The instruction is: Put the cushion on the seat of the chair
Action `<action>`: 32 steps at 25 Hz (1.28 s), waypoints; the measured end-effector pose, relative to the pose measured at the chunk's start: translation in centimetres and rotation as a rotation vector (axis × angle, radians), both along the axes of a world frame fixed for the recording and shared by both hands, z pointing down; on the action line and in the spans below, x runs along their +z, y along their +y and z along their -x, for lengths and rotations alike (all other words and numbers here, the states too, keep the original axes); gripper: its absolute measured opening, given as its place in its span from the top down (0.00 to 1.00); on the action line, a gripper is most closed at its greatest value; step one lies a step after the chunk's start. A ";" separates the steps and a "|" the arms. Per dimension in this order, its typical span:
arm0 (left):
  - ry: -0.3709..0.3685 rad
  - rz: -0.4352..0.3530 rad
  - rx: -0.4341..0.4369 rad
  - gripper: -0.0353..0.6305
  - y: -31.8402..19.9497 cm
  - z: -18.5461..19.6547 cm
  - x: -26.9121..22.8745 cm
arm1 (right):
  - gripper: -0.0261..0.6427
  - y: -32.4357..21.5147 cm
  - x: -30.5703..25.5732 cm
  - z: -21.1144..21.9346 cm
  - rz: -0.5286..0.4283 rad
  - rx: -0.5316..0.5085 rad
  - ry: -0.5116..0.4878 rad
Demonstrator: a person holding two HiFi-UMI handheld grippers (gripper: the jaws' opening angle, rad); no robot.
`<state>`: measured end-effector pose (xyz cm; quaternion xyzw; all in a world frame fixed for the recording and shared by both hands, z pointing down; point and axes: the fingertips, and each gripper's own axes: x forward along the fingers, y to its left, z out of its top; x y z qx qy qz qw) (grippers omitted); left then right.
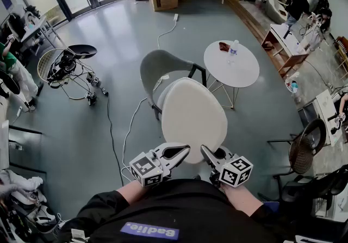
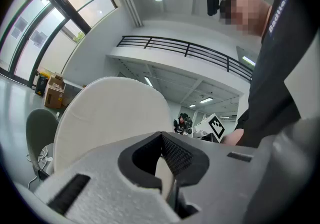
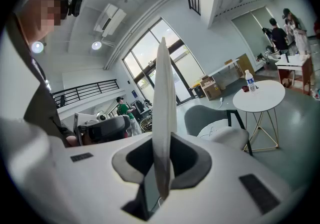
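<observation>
Left tool (image 1: 179, 153) & right tool (image 1: 208, 156) clench the cushion (image 1: 193, 114) by its near edge only; w/ a quick swing it could slip free, missing the chair (image 1: 160, 68) seat.

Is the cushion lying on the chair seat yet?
No, the cushion is held on edge in the right gripper, clear of the chair that stands beyond it.
</observation>
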<state>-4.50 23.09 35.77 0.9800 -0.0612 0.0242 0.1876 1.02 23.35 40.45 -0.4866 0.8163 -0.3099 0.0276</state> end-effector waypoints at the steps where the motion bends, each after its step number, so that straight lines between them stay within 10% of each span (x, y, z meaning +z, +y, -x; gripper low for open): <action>1: 0.001 -0.007 0.000 0.92 0.0 -0.1 -0.1 | 0.85 0.0 0.0 -0.1 0.000 0.001 -0.003; 32: -0.061 -0.043 -0.153 0.92 0.4 -4.1 0.3 | 0.85 -0.7 1.8 -5.6 0.016 -0.115 -0.121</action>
